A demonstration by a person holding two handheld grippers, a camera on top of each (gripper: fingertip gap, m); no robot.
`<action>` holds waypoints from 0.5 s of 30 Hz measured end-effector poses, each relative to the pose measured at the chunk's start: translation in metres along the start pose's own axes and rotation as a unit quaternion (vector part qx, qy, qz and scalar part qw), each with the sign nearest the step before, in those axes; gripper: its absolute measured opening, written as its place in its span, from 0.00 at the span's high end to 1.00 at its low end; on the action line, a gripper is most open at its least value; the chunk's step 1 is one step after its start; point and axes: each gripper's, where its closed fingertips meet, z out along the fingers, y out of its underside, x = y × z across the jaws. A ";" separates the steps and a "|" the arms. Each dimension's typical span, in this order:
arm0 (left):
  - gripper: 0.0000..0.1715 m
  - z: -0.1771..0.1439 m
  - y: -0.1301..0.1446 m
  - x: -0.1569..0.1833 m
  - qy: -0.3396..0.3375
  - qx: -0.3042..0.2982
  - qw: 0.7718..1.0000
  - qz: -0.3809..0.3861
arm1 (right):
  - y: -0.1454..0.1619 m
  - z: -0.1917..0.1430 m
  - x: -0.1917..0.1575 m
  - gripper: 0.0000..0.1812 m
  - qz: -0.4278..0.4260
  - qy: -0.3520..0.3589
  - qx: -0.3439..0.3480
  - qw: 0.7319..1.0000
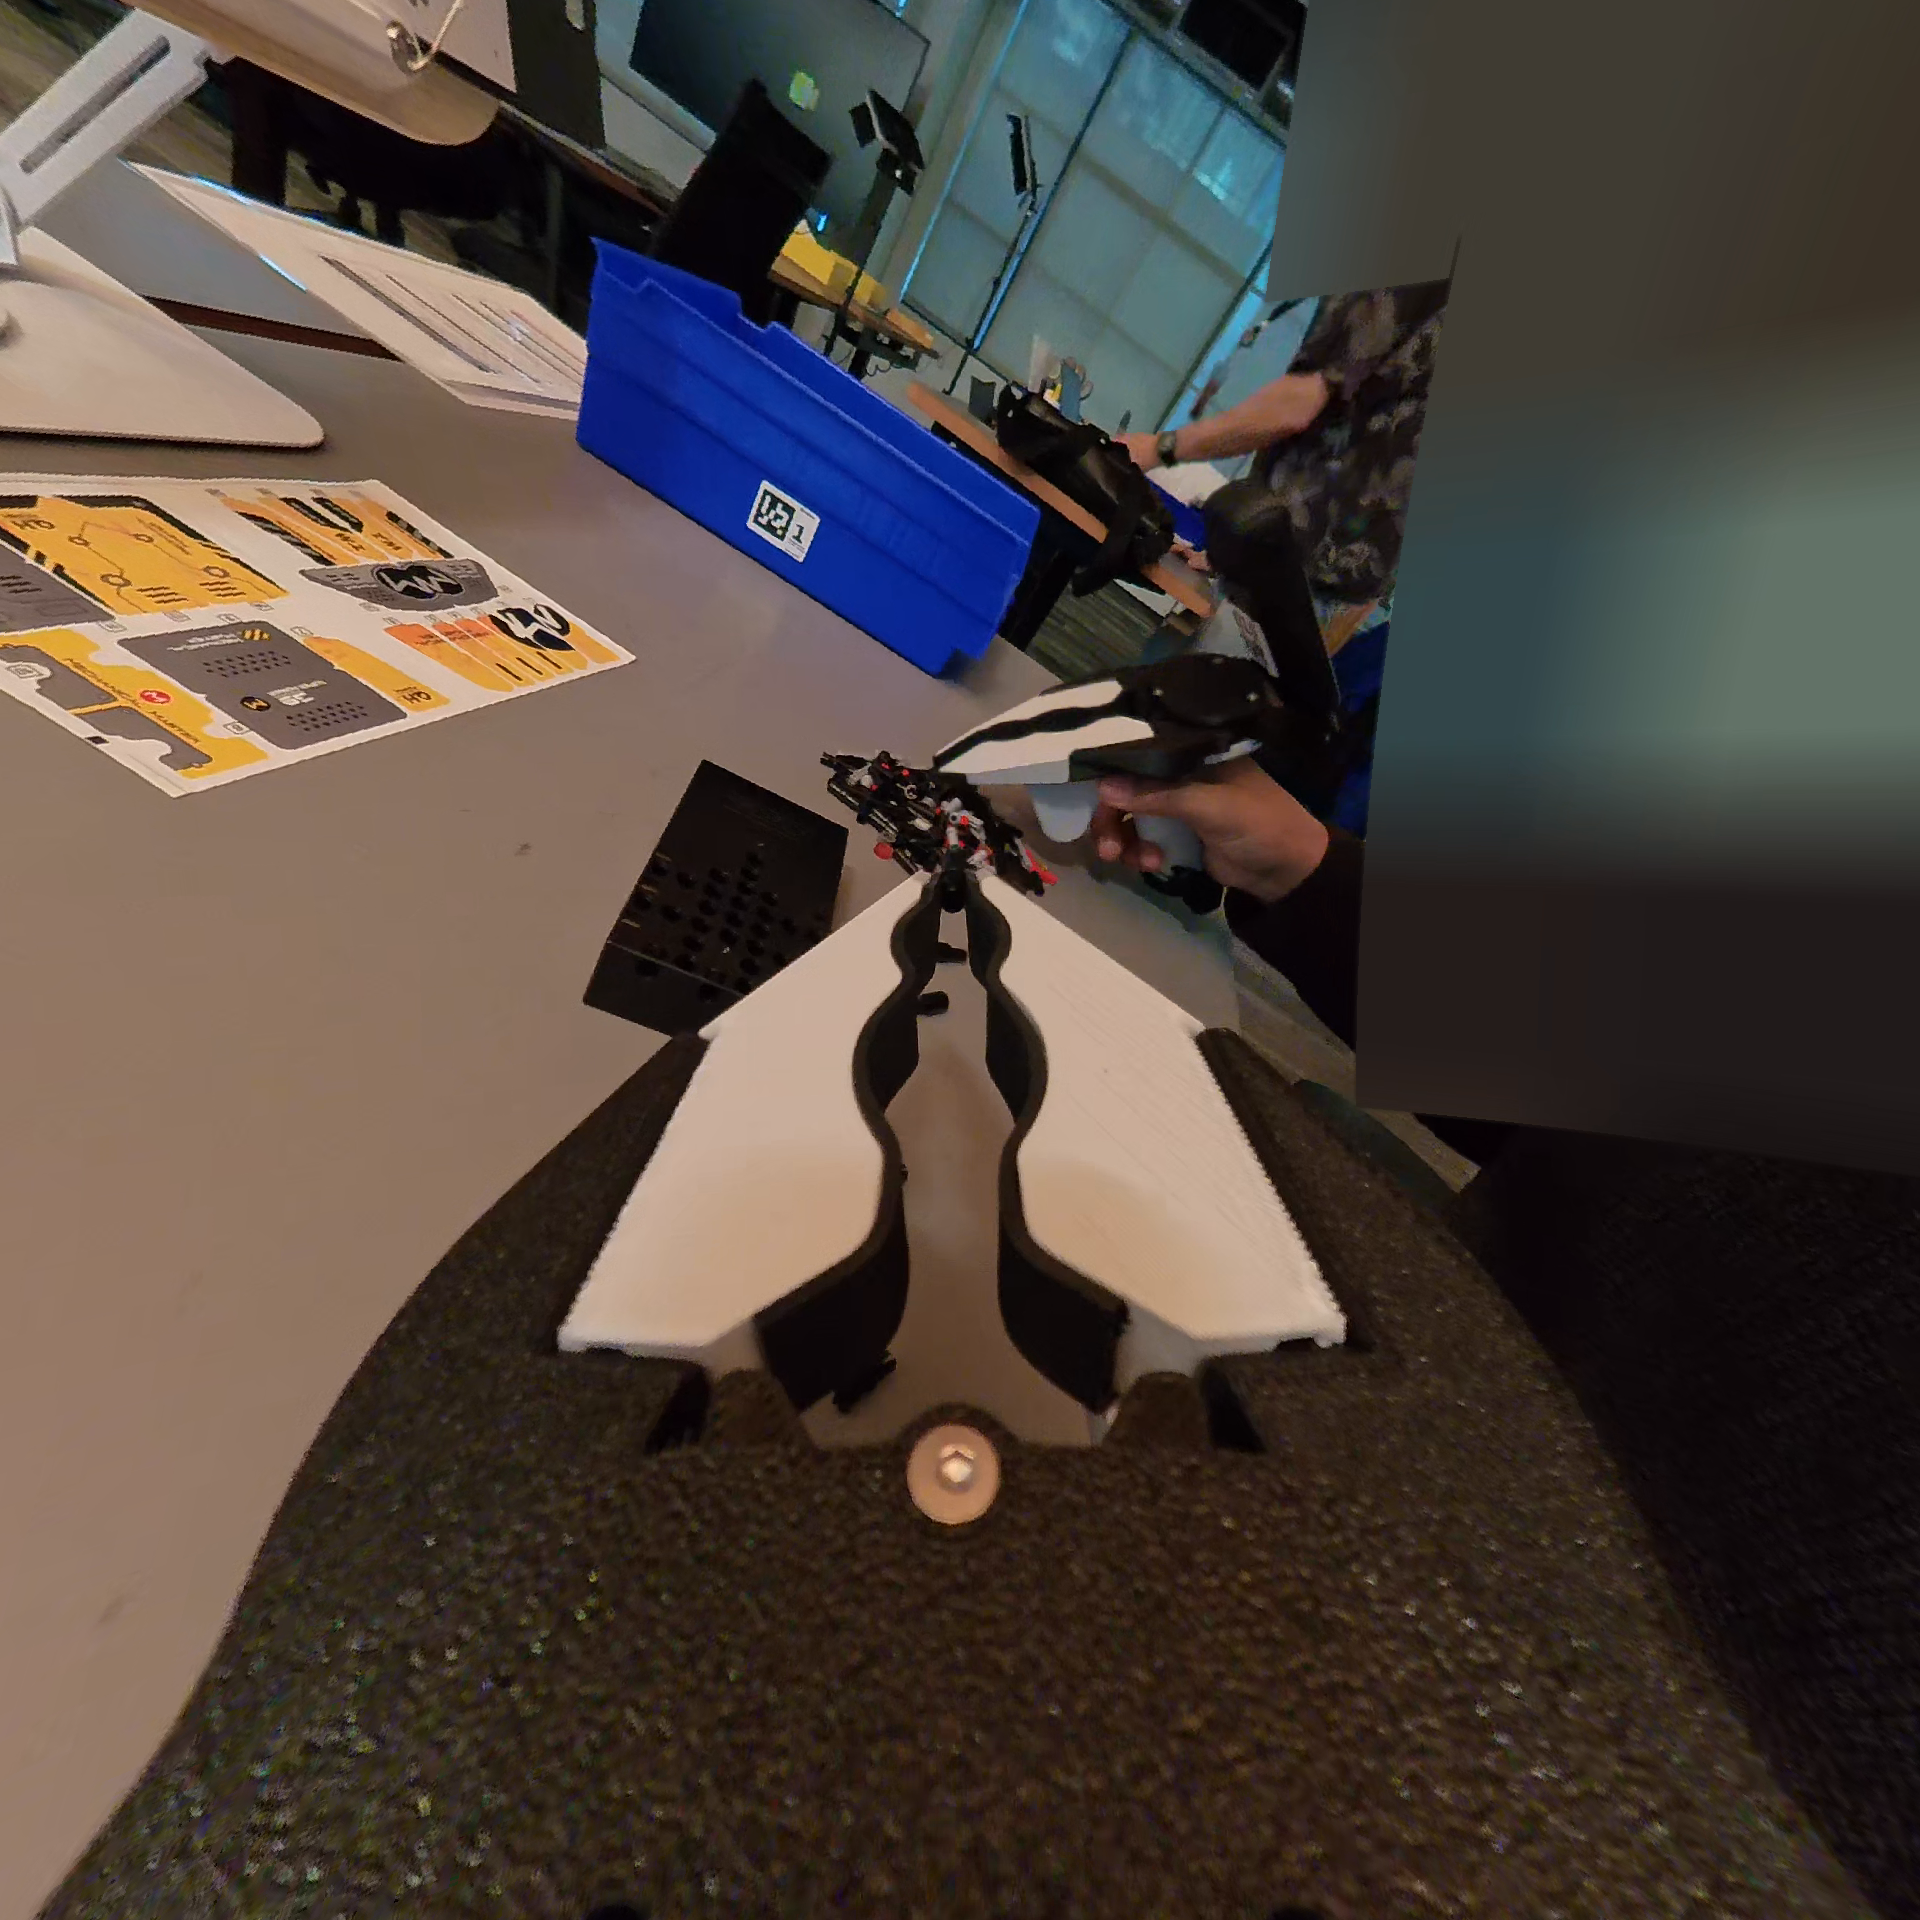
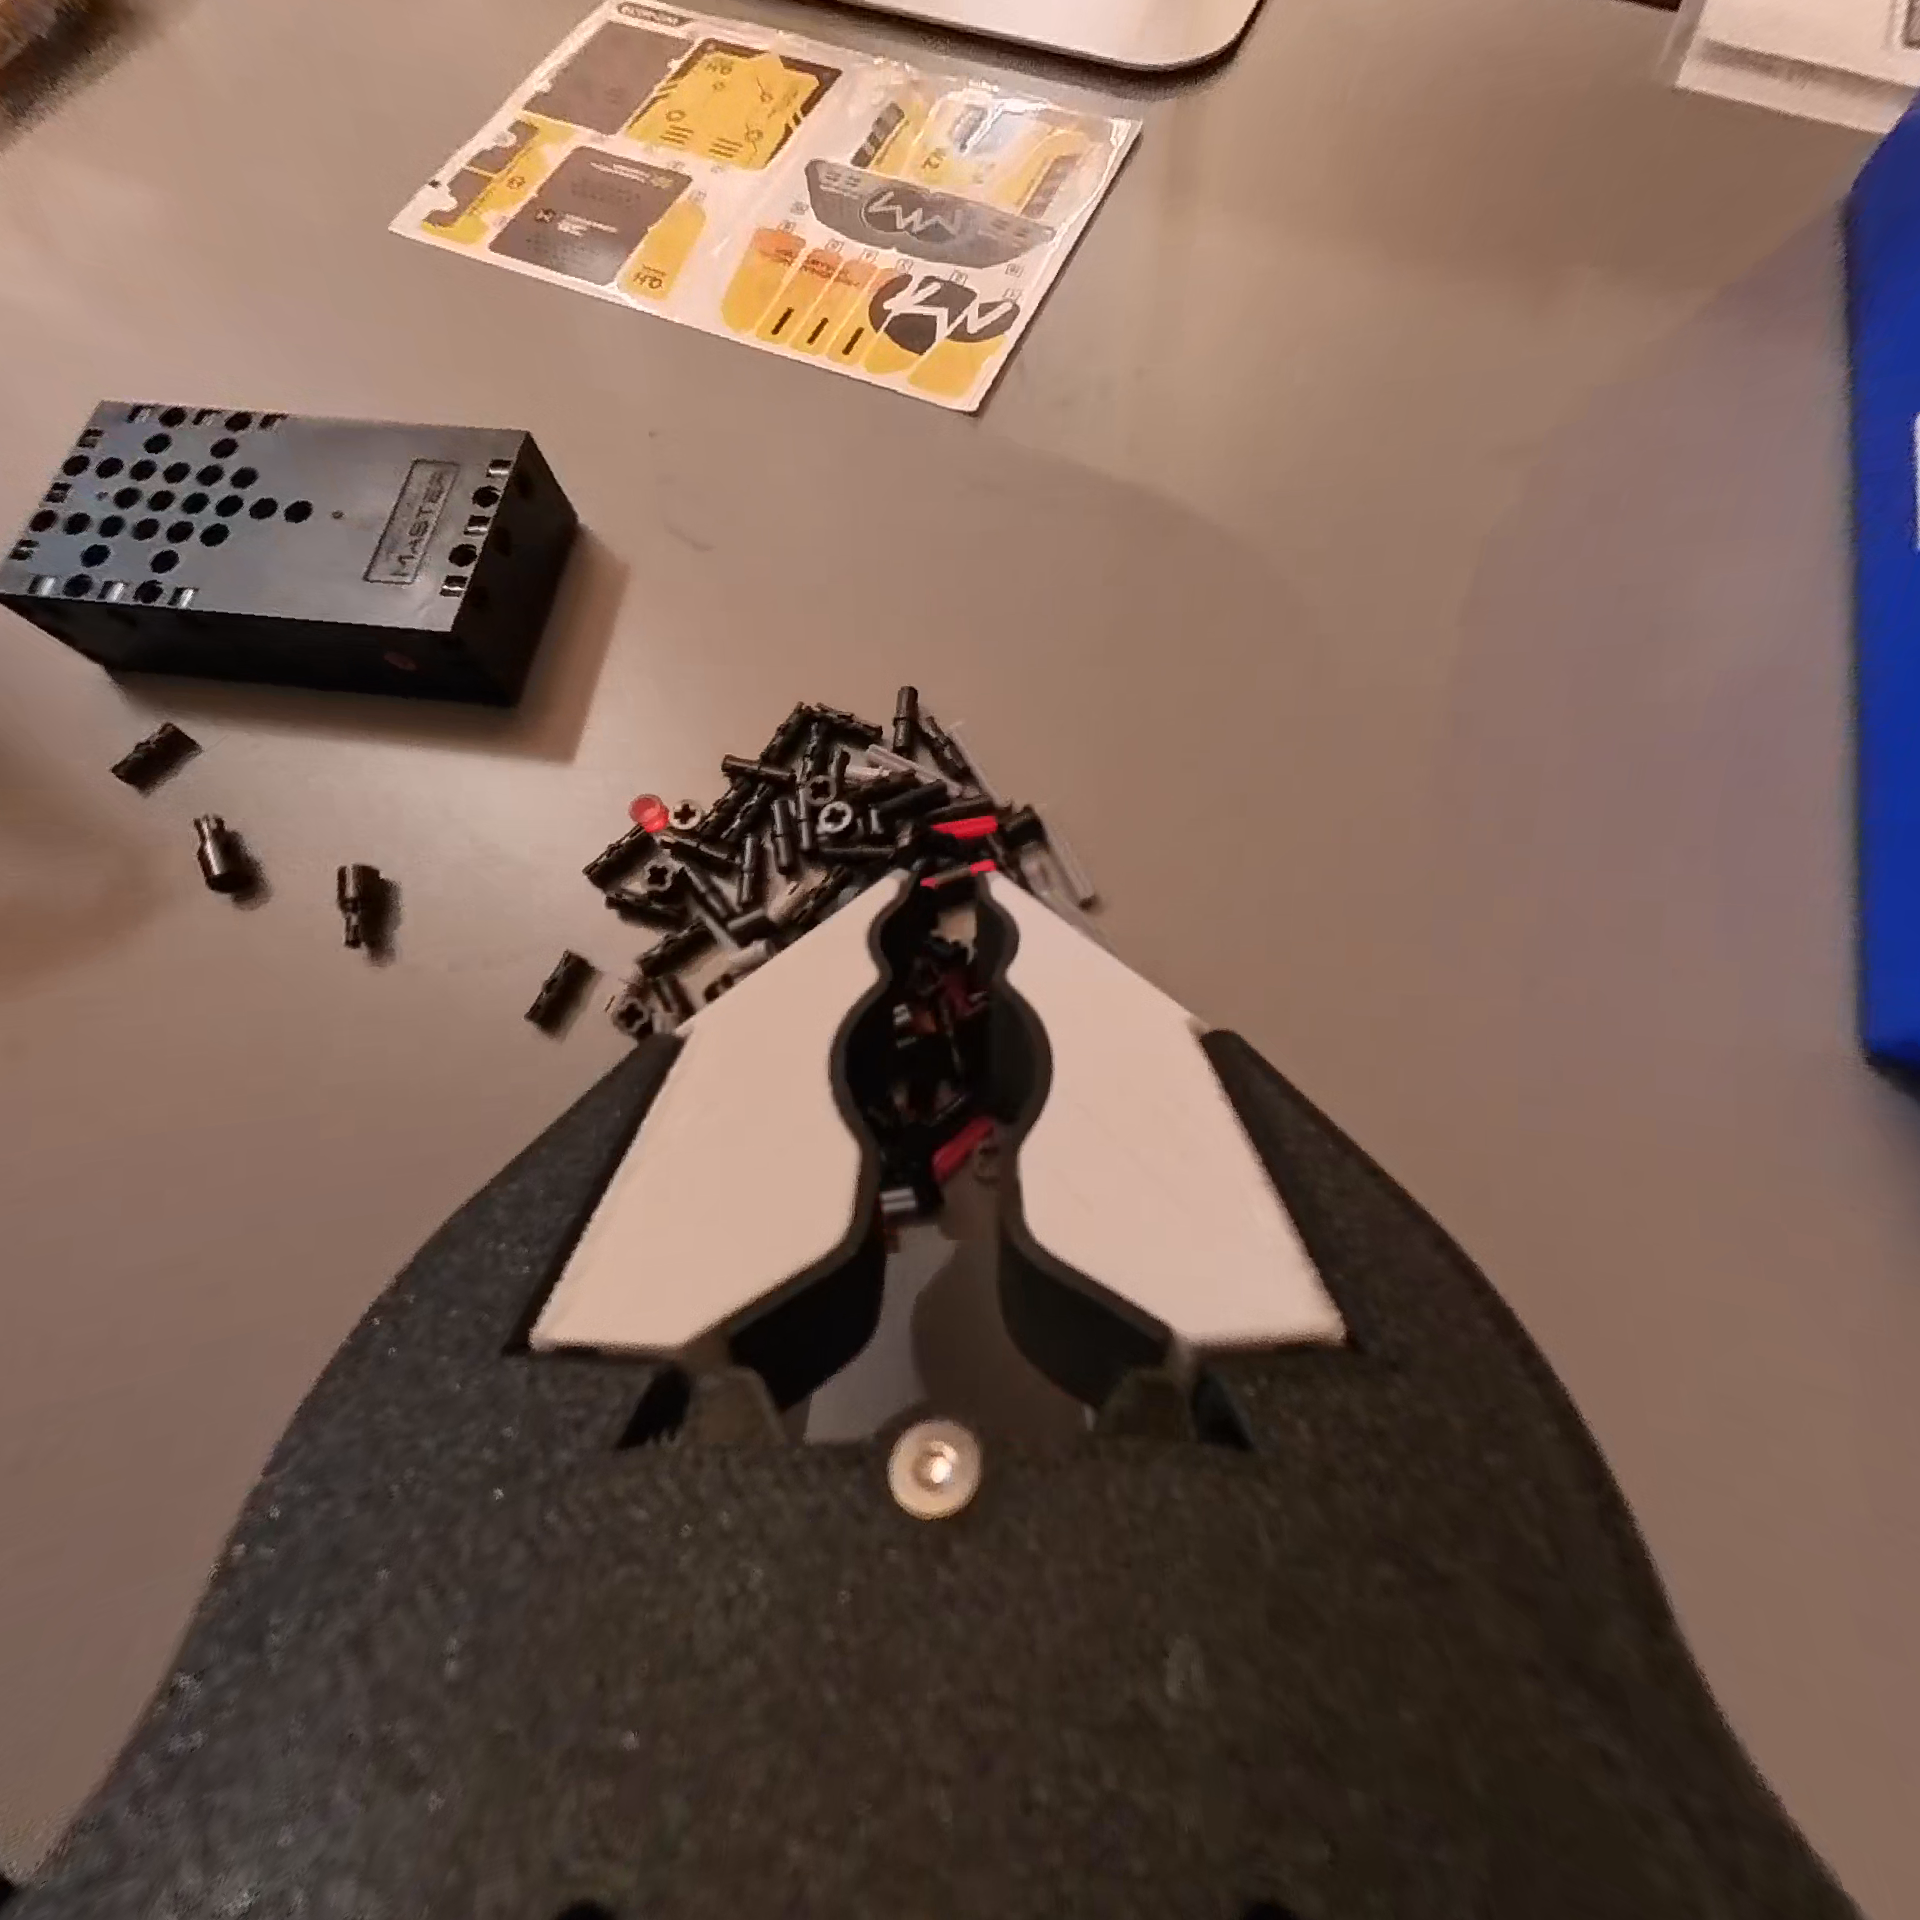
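Two tools at pile of small black and red pins (image 2: 831, 831) on grey surface (image 2: 1351, 727). Left tool (image 1: 951, 883) tips together (whether on a pin, cannot tell); right tool (image 2: 951, 883) tips together over pile. Perforated black block (image 2: 281, 540) nearby, holes unfilled.

- Left gripper (image 1: 951, 883): white fingers with black wavy pads, tips drawn close together at frame centre of the left wrist view, pinching a small black pin (image 1: 950, 871) at the near edge of the pile of small parts (image 1: 935, 816)
- Right gripper (image 2: 948, 883): fingertips nearly meeting at frame centre of the right wrist view, pressed into the near side of the pile of small parts (image 2: 821, 831); what lies between the tips is unclear
- Pile: black pins and connectors with a few red and grey pieces, heaped on the grey tabletop (image 2: 1351, 675)
- Loose black pins (image 2: 358, 899) lie scattered left of the pile
- Black perforated block (image 2: 281, 551) lies flat, upper left of the pile
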 end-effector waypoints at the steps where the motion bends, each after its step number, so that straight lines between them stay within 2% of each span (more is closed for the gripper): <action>1: 0.98 0.000 0.000 -0.001 -0.001 0.000 1.000 -0.001 | 0.000 0.002 0.000 0.94 0.001 -0.004 -0.004 1.000; 11: 0.98 0.000 0.001 -0.001 0.001 -0.002 1.000 -0.005 | 0.010 0.009 -0.006 0.94 -0.017 -0.020 -0.046 0.999; 15: 0.98 0.000 0.001 -0.002 -0.001 -0.002 1.000 -0.004 | 0.002 0.006 -0.006 0.97 -0.026 -0.015 -0.025 0.999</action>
